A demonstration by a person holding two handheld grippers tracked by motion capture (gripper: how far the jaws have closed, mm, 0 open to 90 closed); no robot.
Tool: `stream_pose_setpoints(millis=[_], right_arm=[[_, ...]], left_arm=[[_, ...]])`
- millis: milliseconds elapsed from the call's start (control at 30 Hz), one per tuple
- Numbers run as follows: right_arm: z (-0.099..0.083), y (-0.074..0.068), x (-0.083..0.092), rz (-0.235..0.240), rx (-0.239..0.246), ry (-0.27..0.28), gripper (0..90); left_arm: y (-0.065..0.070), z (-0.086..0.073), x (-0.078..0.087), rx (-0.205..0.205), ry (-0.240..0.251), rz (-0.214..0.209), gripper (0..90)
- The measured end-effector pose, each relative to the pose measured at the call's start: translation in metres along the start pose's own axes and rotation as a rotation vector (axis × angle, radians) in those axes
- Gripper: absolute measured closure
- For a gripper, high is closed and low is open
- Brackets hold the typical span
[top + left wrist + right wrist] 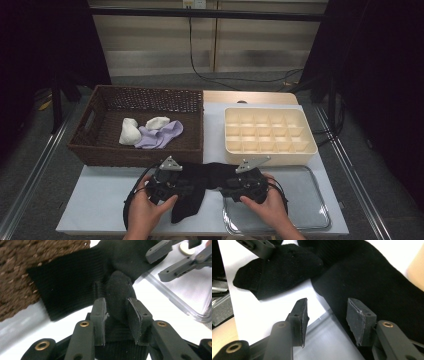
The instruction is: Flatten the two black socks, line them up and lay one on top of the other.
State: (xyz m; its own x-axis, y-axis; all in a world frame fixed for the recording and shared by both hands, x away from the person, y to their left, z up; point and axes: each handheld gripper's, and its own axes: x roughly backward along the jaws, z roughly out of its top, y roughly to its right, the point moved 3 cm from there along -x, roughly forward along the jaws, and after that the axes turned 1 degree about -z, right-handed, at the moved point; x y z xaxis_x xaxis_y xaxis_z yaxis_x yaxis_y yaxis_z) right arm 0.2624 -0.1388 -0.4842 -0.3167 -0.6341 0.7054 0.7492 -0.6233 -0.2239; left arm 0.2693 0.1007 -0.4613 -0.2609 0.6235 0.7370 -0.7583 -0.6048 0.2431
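Where the person's two hands come in at the near edge of the surface, each holds a hand-held gripper over a black sock that lies spread between them. The left hand-held gripper has a rounded fold of the sock between its jaws; the pads sit close on either side of it, but whether they press on it I cannot tell. The right hand-held gripper stands open, its jaws apart with nothing pinched; one jaw hangs over the sock's dark leg, the other over the white surface and the rim of a clear tray. This tray lies at the near right, under the right hand. Just beyond the sock, at the left, stands a brown wicker basket holding two white socks and a lilac sock. Beside it at the right sits a cream divided box, its compartments bare.
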Motion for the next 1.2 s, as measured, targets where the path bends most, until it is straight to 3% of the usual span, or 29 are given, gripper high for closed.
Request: stream_pose_setpoints(millis=[133, 300, 367, 600, 667, 733, 833, 867, 900, 933, 967, 1033, 1067, 1200], right_arm=[[0.006, -0.004, -0.003, 0.015, 0.016, 0.004, 52.1], [0.015, -0.011, -0.008, 0.025, 0.048, -0.003, 52.1], [0.018, -0.012, -0.012, 0.021, 0.066, -0.011, 52.7], [0.02, -0.012, -0.021, 0.02, 0.091, -0.011, 52.8], [0.02, -0.014, -0.025, 0.031, 0.105, -0.007, 53.0], [0.021, -0.016, -0.031, 0.025, 0.155, -0.01, 55.4], [0.021, -0.018, -0.035, 0.036, 0.176, -0.003, 59.9], [0.022, -0.019, -0.037, 0.033, 0.199, -0.016, 73.0], [0.022, -0.019, -0.037, 0.033, 0.199, -0.016, 73.0], [0.021, -0.019, -0.038, 0.041, 0.189, -0.017, 82.9], [0.022, -0.019, -0.038, 0.051, 0.191, -0.019, 86.9], [0.021, -0.019, -0.037, 0.051, 0.184, -0.022, 87.5], [0.021, -0.02, -0.038, 0.06, 0.177, -0.027, 88.2], [0.019, -0.019, -0.035, 0.058, 0.181, -0.038, 88.9]], left_arm=[[0.0, -0.005, -0.005, 0.022, -0.04, -0.043, 68.6], [0.008, -0.004, -0.014, -0.008, -0.05, -0.074, 76.7], [0.013, -0.003, -0.016, -0.037, -0.04, -0.094, 82.7], [0.019, 0.001, -0.02, -0.072, -0.037, -0.111, 82.7], [0.02, 0.001, -0.021, -0.073, -0.041, -0.106, 82.9], [0.02, 0.001, -0.022, -0.078, -0.039, -0.104, 83.4], [0.02, 0.001, -0.022, -0.08, -0.039, -0.103, 83.2], [0.02, 0.0, -0.021, -0.091, -0.041, -0.096, 81.8], [0.02, 0.0, -0.021, -0.091, -0.041, -0.096, 80.1], [0.02, 0.001, -0.02, -0.091, -0.043, -0.09, 78.6], [0.019, 0.001, -0.018, -0.091, -0.04, -0.081, 76.6], [0.018, 0.003, -0.016, -0.077, -0.02, -0.068, 73.6], [0.012, 0.005, -0.006, -0.059, 0.022, -0.036, 70.1], [0.0, 0.005, 0.007, -0.023, 0.043, 0.007, 68.2]])
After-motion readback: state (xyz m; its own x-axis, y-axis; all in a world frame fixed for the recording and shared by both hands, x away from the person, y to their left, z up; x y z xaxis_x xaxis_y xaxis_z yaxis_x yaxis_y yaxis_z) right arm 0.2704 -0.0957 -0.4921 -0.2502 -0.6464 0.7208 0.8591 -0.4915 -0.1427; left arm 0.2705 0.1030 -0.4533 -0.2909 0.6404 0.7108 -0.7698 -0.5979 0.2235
